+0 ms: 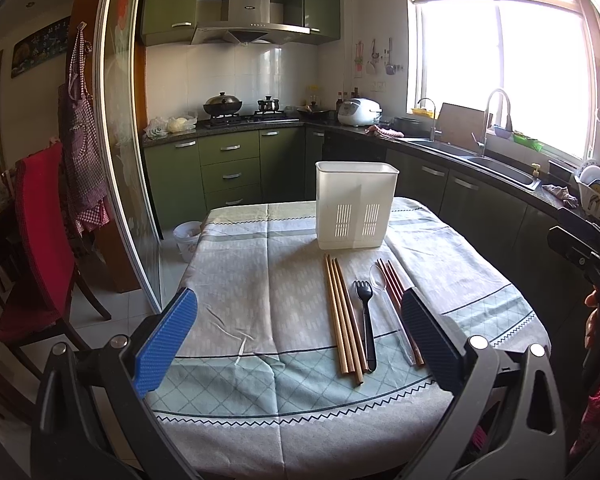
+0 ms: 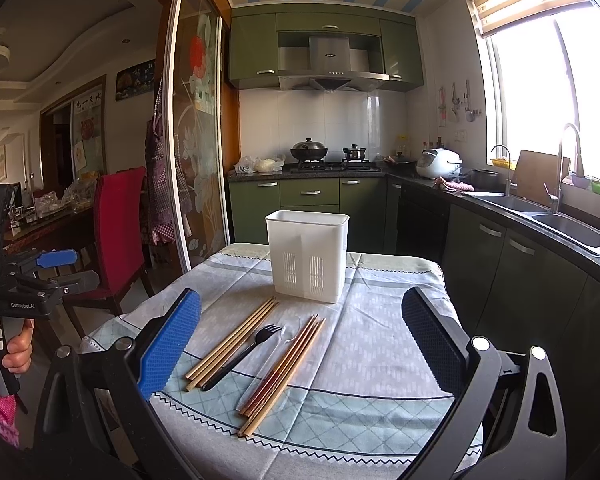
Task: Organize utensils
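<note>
Wooden chopsticks (image 1: 342,316), fork (image 1: 366,316) and spoon (image 1: 384,292) lie ahead between the spread, empty fingers of the left claw (image 1: 300,344); right claw (image 2: 300,344) likewise released. Holder (image 1: 354,204) stands beyond. Recommend descending squarely onto one bundle, clamping mid-length.

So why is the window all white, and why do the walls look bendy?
Left wrist view: sunlight overexposes the kitchen window, washing out the outside. Both views: the fisheye lens curves straight edges, like the sliding glass door frame. The white plastic utensil holder stays sharp and evenly lit.
</note>
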The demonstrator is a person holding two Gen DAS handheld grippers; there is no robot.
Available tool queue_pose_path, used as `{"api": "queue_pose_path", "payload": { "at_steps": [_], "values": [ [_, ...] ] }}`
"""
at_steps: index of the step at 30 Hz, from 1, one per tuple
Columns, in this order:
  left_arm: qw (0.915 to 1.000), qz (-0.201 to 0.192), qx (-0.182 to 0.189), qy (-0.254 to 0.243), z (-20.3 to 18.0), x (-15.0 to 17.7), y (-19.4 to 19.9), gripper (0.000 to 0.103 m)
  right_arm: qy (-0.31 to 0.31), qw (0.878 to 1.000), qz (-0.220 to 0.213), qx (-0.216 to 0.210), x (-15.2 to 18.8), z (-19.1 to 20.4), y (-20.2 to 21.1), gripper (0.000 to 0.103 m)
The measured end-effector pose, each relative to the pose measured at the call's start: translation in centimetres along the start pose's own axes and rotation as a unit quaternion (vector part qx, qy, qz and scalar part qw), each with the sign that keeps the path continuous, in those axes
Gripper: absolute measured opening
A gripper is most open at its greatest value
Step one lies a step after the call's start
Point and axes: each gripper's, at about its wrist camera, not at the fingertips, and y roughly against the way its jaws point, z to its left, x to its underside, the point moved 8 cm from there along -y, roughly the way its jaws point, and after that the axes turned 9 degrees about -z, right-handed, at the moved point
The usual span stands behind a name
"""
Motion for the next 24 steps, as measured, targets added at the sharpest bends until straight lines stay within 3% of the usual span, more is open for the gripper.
{"api": "queue_pose_path", "payload": {
  "at_steps": [5,9,14,18,24],
  "values": [
    [0.9983,0.058,0.007,0.007,-0.5,1.1,-2.8,0.097,-0.01,0.999,0.045,0.001,1.8,-0.8,-1.7,0.099],
    [0.9912,0.129,0.015,0.021,-0.9,1.8,-6.4,0.097,-0.019,0.994,0.111,0.01,3.7,-2.4,-4.2,0.099],
    [0.9749,0.216,0.044,0.034,-2.7,3.3,-11.1,0.097,-0.036,0.979,0.197,0.026,6.0,-5.5,-7.6,0.099],
    [0.9602,0.271,0.064,0.019,-4.9,4.2,-14.5,0.097,-0.057,0.961,0.271,0.019,8.1,-7.6,-10.3,0.099],
    [0.9349,0.339,0.103,0.021,-8.0,5.3,-18.2,0.097,-0.061,0.944,0.324,0.024,8.8,-9.6,-12.1,0.099]
  ]
}}
